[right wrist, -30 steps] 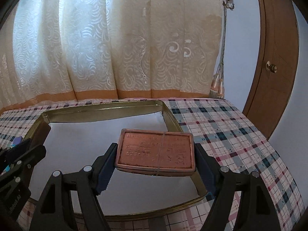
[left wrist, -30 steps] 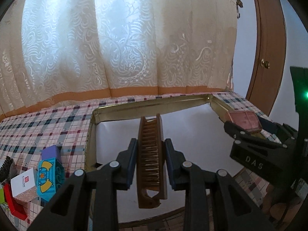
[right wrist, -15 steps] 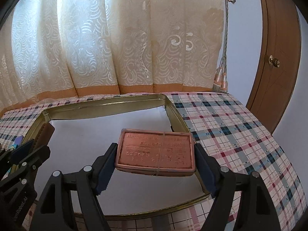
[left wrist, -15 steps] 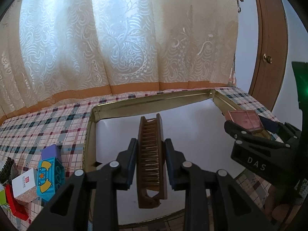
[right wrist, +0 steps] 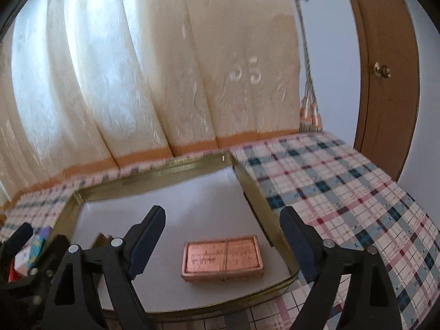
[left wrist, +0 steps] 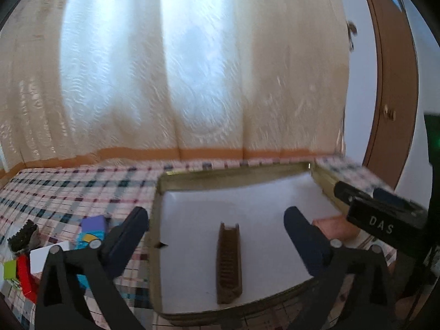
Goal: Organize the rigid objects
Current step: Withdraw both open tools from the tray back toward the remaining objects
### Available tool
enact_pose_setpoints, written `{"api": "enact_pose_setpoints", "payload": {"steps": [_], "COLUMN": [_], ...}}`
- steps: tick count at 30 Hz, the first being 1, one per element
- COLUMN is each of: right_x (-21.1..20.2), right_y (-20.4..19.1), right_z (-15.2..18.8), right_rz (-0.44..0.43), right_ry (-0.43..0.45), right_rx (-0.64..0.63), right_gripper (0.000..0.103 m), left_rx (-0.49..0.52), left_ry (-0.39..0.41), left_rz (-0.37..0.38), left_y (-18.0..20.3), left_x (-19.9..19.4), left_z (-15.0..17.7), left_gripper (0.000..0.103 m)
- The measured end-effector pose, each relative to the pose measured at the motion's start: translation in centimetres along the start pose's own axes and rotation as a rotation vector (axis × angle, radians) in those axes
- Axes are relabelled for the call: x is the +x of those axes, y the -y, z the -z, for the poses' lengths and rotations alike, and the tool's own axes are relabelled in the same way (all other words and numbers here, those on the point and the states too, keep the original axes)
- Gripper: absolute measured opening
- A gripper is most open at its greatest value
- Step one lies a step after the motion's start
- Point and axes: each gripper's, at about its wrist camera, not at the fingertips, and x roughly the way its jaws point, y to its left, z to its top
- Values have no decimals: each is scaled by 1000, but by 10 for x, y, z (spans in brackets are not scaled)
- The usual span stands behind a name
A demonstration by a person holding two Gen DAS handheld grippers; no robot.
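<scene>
Now I see the brown comb [left wrist: 229,261] lying flat on the white bottom of the gold-rimmed tray [left wrist: 220,174], with its long side pointing away from my left camera. The pink tin box [right wrist: 222,258] lies in the same tray, flat, near the right wall and the near rim. In the left view only a corner of this box shows, behind the right finger of my left tool. These two things are all I can see inside the tray, and they lie apart from each other.

My left gripper [left wrist: 220,239] has its jaws opening, and they stand wide. The comb is in the gap between them but lower, on the tray bottom, and neither finger touches it. My right gripper [right wrist: 224,236] is also opening its jaws. The pink tin box lies between its fingers, a little below their tips, and I see free space on both sides of it, so nothing is held.

The tray stands on a checked tablecloth [right wrist: 343,192]. To the left of the tray, outside it, some coloured toy blocks [left wrist: 90,233] lie on the cloth together with a white card [left wrist: 49,255] and a red piece [left wrist: 26,280]. Behind the table a cream curtain [left wrist: 192,68] hangs, and on the right there is a brown door [right wrist: 385,82].
</scene>
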Motion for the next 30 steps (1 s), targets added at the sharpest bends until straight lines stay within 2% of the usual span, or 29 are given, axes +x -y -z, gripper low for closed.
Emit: {"api": "enact_pose_setpoints", "payload": {"steps": [3,8,12,23,30], "right_x": [-11,-25,-35,-40,-43], "right_y": [1,-2,-10,-15,-20], "right_z": [-2,-2,0,5,8], "right_rz": [-9,-8,3,37,49], "right_ry": [67,177,245,278,283], "right_rx": [14,8,-23,-39,-51], "right_gripper": [87,87,87,87,87], "left_rx": [-39,-41,-47,-20,-44], "left_ry": [28,35,61,56,37], "left_rz": [-52,-145,-191,-274,-284], "left_y": [-14,-31,-44,-67,-84], "left_x": [-5,-10,-18,-26,-27], "left_z": [-2,-2,-1,6,9], "left_gripper": [103,103,103,103,103]}}
